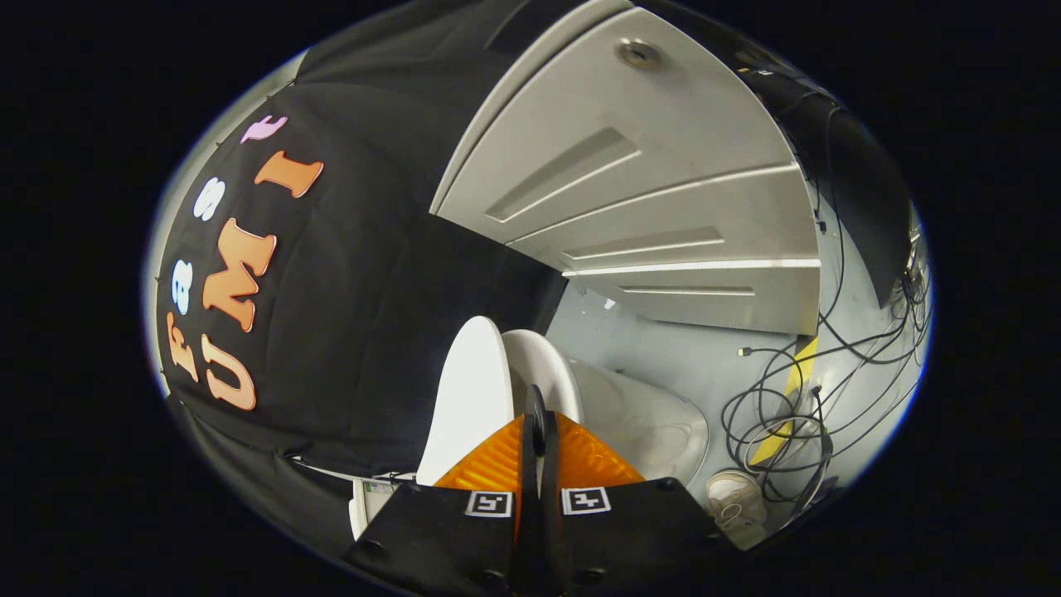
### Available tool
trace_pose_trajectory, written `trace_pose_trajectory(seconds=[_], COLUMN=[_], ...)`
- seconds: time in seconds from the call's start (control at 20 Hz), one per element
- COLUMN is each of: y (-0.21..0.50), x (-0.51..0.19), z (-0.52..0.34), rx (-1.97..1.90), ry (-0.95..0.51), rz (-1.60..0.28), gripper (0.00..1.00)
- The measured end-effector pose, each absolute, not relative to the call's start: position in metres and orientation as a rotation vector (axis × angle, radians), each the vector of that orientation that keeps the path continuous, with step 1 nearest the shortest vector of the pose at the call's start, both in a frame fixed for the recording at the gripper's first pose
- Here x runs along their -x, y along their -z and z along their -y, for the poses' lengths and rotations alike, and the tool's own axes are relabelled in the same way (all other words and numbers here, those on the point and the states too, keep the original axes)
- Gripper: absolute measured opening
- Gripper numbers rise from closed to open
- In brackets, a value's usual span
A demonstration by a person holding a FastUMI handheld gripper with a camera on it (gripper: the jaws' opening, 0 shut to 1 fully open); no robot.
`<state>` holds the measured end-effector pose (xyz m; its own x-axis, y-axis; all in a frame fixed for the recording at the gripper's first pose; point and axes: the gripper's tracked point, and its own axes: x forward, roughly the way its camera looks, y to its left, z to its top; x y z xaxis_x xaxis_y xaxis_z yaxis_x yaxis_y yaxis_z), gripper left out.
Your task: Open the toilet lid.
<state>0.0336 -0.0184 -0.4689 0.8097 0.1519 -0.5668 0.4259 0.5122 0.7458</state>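
lid up, jaws pressed together
the gripper (537,414) sits empty; the raised lid (464,398) stands just ahead beside the seat (547,365), with the bowl (646,423) and cables (779,406) beyond.

Tongs (537,414) rolled sideways, fingers (497,460) pressed together with no visible gap, nothing between them

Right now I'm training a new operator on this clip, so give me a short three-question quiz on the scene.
1. True or false: the gripper has its fingers spread wide apart.
2. What lies on the grey floor beside the tangled black cables? A) a pale worn shoe B) a red bucket C) a green bottle
3. Fill in: the white plastic toilet lid, just ahead of the fingers, is ____ (raised/closed).
Key: 1 false; 2 A; 3 raised.
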Motion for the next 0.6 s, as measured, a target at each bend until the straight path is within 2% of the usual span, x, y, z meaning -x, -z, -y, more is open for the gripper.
trace_pose_trajectory(seconds=[0.2, 0.6], y=[0.444, 0.359], x=[-0.052, -0.067], z=[0.016, -0.017], rx=[-0.964, -0.85], ry=[0.188, 0.074], rz=[-0.569, -0.501], gripper=[0.08, 0.08])
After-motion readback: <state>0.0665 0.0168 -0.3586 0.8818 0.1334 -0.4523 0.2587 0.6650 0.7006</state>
